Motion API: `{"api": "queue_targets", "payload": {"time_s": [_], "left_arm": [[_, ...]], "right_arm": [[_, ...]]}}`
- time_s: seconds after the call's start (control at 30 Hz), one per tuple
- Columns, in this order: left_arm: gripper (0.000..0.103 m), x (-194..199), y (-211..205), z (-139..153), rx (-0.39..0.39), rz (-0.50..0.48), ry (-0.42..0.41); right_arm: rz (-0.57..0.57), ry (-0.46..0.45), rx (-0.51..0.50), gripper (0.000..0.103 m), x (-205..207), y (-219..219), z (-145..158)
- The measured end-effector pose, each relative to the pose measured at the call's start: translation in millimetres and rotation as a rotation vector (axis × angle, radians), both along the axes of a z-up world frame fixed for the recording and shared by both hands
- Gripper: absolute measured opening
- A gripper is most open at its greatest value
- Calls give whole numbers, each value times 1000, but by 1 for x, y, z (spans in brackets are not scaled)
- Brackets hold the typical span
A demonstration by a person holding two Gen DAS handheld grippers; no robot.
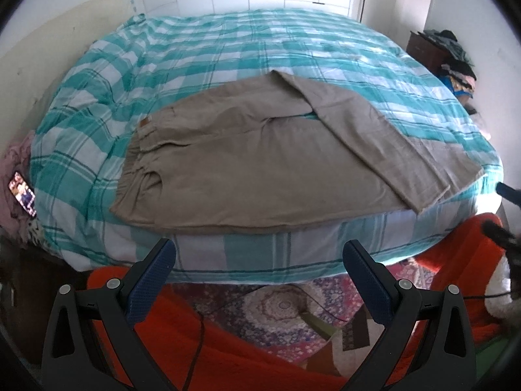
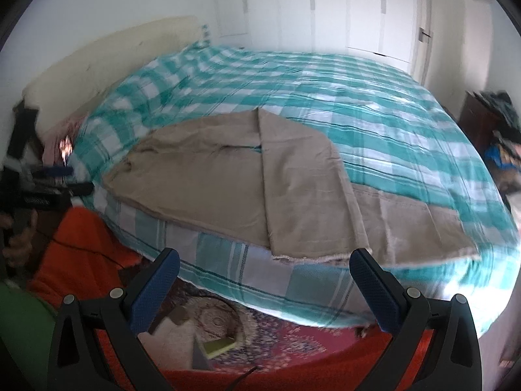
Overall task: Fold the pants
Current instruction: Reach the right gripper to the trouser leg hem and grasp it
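Beige pants (image 1: pixel 247 166) lie flat on the teal checked bed (image 1: pixel 228 52), waistband to the left and one leg crossed diagonally over the other toward the front right edge. My left gripper (image 1: pixel 259 260) hangs open below the bed's front edge, holding nothing. In the right wrist view the same pants (image 2: pixel 260 179) have their frayed leg hems at the near mattress edge. My right gripper (image 2: pixel 265 268) is open just short of those hems and touches no cloth. The right gripper (image 1: pixel 504 215) also shows at the left view's right edge, and the left gripper (image 2: pixel 62 179) at the right view's left edge.
A phone (image 1: pixel 22 194) with a lit screen lies at the bed's left side. Clothes are piled on a dark cabinet (image 1: pixel 452 55) at the far right. Orange fabric (image 1: pixel 202 335) and a patterned rug (image 1: pixel 280 309) with a black cable lie below. White wardrobe doors (image 2: pixel 342 9) stand behind.
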State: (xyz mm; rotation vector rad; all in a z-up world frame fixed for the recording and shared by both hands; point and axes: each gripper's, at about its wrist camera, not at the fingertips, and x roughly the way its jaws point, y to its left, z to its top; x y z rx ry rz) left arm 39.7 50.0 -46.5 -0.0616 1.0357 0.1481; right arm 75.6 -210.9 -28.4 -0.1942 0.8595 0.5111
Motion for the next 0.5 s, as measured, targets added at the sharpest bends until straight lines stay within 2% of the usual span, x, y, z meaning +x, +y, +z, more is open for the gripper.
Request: {"api": "queue_targets", "payload": {"time_s": [0.03, 0.13, 0.2, 0.33, 0.43, 0.5], "left_arm": [[102, 0, 0, -1, -2, 0, 5], [102, -2, -1, -2, 5, -4, 10], [102, -3, -2, -3, 6, -1, 10], [102, -1, 0, -7, -12, 11, 26], [102, -3, 3, -6, -4, 13, 17], [102, -4, 6, -8, 0, 22, 19]], "right_arm": [[16, 5, -45, 103, 9, 6, -10], [76, 27, -79, 101, 28, 21, -31], [120, 35, -84, 88, 39, 32, -41], [152, 59, -90, 78, 72, 57, -63], [114, 114, -179, 57, 98, 69, -99], [91, 153, -247, 50, 109, 70, -120]]}}
